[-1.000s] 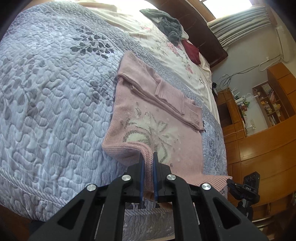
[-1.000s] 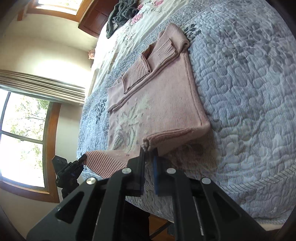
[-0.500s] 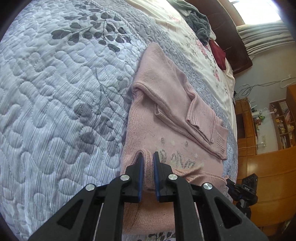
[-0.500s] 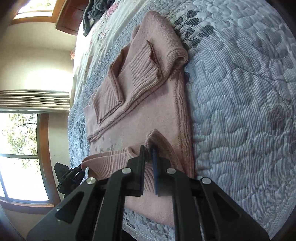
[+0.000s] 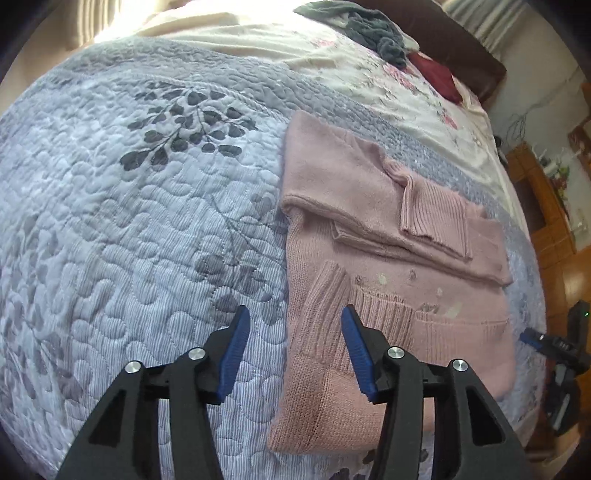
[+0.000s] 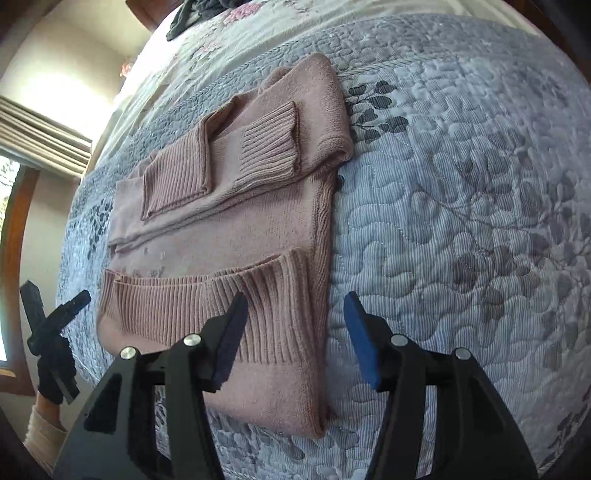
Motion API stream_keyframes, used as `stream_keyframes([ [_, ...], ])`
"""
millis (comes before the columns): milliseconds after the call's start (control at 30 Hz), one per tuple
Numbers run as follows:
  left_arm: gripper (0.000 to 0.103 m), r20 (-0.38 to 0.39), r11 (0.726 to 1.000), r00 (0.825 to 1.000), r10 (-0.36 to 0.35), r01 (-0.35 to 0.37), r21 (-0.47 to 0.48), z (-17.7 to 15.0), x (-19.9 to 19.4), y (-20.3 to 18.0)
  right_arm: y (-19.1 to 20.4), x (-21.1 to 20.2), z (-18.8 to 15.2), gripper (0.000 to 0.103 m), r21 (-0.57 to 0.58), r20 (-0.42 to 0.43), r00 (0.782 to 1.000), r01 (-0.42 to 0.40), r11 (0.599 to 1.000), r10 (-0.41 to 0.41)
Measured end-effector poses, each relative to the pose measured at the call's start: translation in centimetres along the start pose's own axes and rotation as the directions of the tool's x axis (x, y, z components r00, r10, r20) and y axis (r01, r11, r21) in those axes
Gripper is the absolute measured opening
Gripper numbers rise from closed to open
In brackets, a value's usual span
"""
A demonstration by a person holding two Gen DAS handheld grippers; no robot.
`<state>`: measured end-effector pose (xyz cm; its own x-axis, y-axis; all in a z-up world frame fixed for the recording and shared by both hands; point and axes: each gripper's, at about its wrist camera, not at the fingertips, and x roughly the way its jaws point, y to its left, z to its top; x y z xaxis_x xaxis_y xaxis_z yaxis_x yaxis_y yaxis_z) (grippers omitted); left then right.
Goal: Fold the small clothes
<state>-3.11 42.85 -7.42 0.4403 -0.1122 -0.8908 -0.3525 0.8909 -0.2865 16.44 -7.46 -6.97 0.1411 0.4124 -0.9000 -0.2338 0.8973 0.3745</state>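
Both my grippers, left (image 5: 293, 345) and right (image 6: 293, 332), are spread wide, holding nothing. The pink sweater (image 5: 399, 280) sits between them near the bed's (image 5: 129, 221) front edge, ribbed hem (image 6: 207, 310) folded up, long axis running left-right, so it's equal reach for either one.

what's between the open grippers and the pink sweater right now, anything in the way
Nothing visible. The left gripper and right gripper are both open right over the near edge of the pink sweater, which lies folded on the quilt.

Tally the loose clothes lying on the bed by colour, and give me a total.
Pink: 1, the pink sweater on the grey-blue quilt, partly folded.
Dark grey: 1, the grey garment, bunched up near the headboard.
Dark red: 1, the red item beside it; whether it is clothing is unclear.
Total: 3
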Motion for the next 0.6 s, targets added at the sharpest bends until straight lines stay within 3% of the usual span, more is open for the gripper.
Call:
stream_keyframes([
  [67,0.053,-0.027,0.997,1.0,0.014,-0.012,0.07,0.3,1.5,-1.3,1.3,0.4,-0.4,0.066,-0.073,0.012,0.999,0.04,0.997,-0.039],
  [333,0.054,-0.091,0.991,0.995,0.032,-0.02,0.133,1.6,6.1,-2.8,2.5,5.4,1.7,0.065,-0.154,-0.066,0.992,0.092,0.984,-0.103],
  [367,0.053,-0.089,0.991,0.996,0.032,-0.02,0.134,1.6,6.2,-2.9,2.7,5.9,1.9,0.059,-0.171,-0.077,0.989,0.114,0.979,-0.129],
  [500,0.03,-0.079,0.99,0.997,0.025,-0.014,0.142,1.4,6.3,-3.2,3.6,6.2,1.6,0.033,-0.232,-0.077,0.984,0.14,0.963,-0.161],
  [533,0.026,-0.075,0.99,0.997,0.017,-0.007,0.142,1.2,6.1,-3.3,3.5,5.9,1.5,0.022,-0.223,-0.072,0.985,0.136,0.965,-0.156],
  [600,0.024,-0.06,0.988,0.998,0.018,-0.009,0.154,1.1,5.6,-3.7,2.9,5.2,1.3,0.019,-0.193,-0.062,0.989,0.118,0.974,-0.132],
])
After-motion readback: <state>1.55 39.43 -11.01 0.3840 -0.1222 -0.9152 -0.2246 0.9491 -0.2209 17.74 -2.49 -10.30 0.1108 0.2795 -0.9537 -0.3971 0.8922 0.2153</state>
